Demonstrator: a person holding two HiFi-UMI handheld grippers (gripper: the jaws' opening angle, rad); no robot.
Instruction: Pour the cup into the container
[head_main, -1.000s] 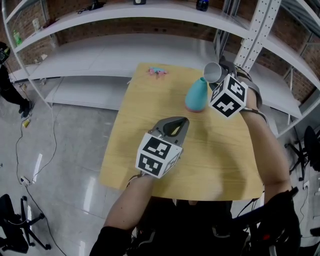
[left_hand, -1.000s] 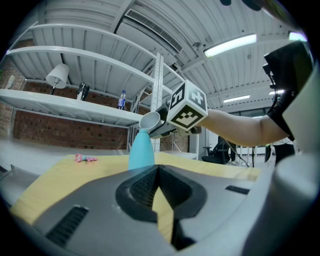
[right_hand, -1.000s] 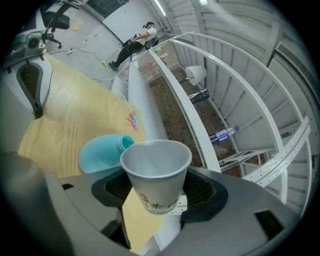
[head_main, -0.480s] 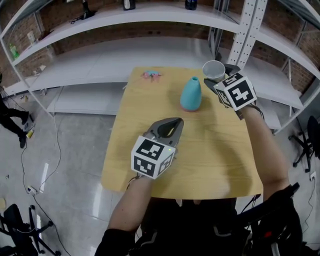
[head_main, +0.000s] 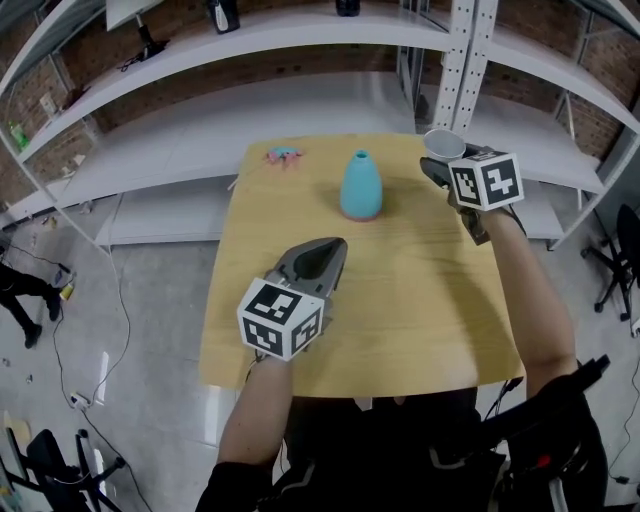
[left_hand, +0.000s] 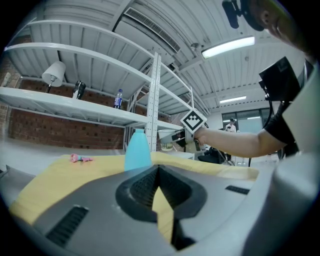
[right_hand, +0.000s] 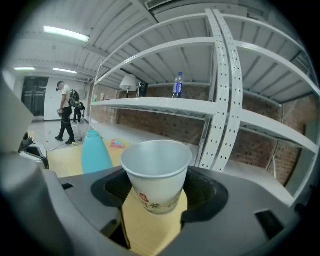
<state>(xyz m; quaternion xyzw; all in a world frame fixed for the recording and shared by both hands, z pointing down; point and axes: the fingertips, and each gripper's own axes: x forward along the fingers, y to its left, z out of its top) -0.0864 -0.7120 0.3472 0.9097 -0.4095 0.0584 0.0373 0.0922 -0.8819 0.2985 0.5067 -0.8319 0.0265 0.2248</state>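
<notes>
The right gripper (head_main: 438, 166) has its jaws closed on the lower body of a white paper cup (head_main: 444, 144), which it holds upright above the far right corner of the yellow wooden table (head_main: 420, 290); in the right gripper view the cup (right_hand: 156, 175) sits squarely between the jaws with its mouth up, and its contents cannot be made out. The teal, vase-shaped container (head_main: 361, 186) stands upright on the far middle of the table, to the left of the cup and apart from it. The left gripper (head_main: 325, 258) hangs over the near left part of the table, its jaws brought together at the tips with nothing between them. A small pink object (head_main: 283, 155) lies at the table's far left corner.
</notes>
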